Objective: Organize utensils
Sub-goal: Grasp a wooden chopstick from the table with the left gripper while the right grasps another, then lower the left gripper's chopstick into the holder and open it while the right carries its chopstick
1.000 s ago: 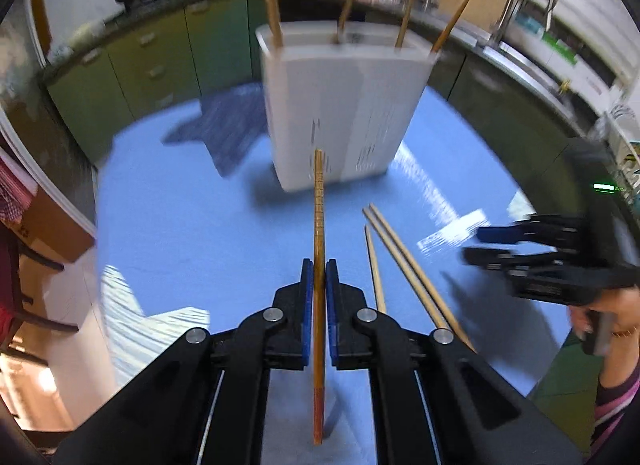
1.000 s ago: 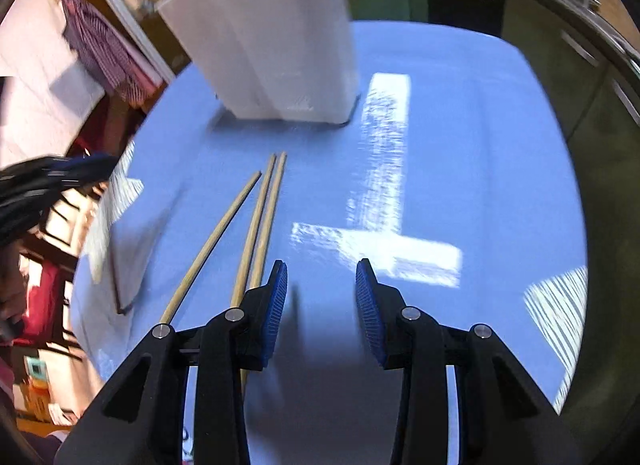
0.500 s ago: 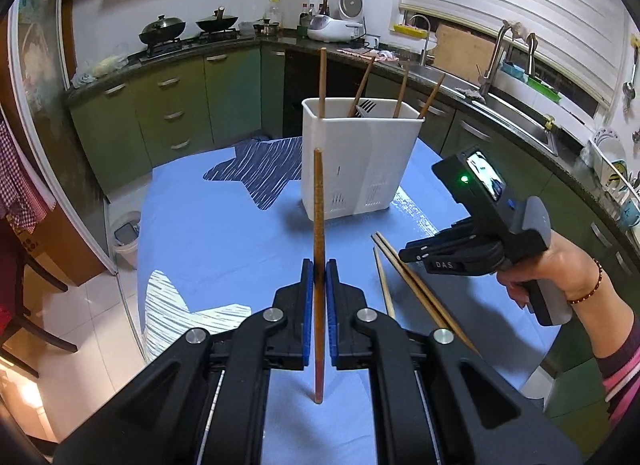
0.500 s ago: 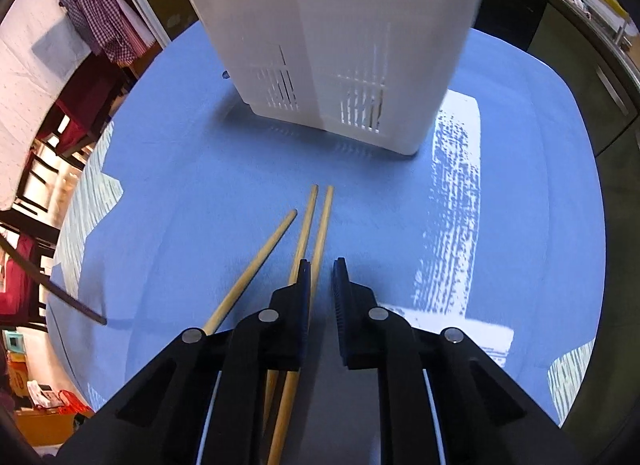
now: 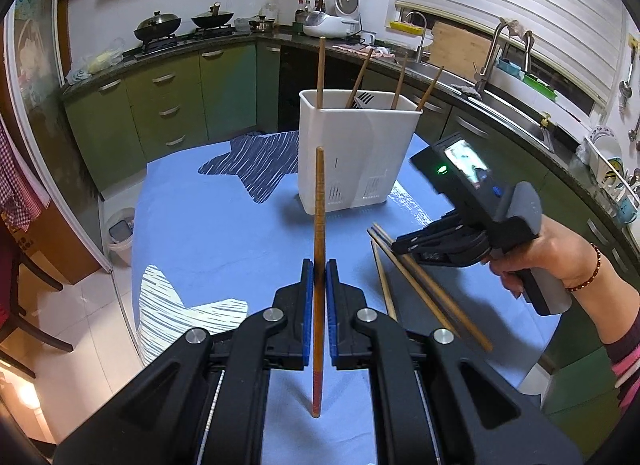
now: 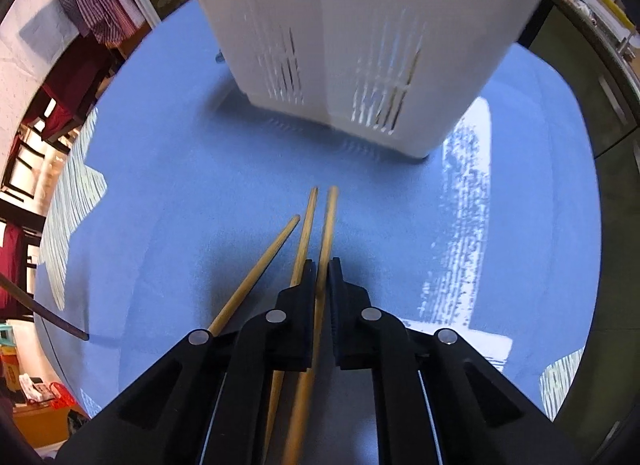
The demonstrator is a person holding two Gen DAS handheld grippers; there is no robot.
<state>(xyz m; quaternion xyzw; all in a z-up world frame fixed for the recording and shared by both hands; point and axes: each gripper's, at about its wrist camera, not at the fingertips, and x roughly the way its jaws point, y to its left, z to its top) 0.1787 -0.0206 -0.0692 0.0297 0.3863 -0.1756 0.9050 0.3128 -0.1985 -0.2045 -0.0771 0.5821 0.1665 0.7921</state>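
Holding one dark chopstick [image 5: 319, 225] upright in the closed left tongs [image 5: 319, 285], above the blue worktop [image 5: 224, 233]. Pinching a paler chopstick [image 6: 326, 233] with the closed right tongs [image 6: 319, 277], lying near the white holder [image 6: 360, 45].

Woks [image 5: 158, 23] and a rice cooker [image 5: 332, 23] line the counter [image 5: 120, 61].

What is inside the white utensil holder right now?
Four wooden sticks rise from the white utensil holder, and a pale slotted piece shows at its rim. Its opaque walls cover their lower ends and anything else in it.
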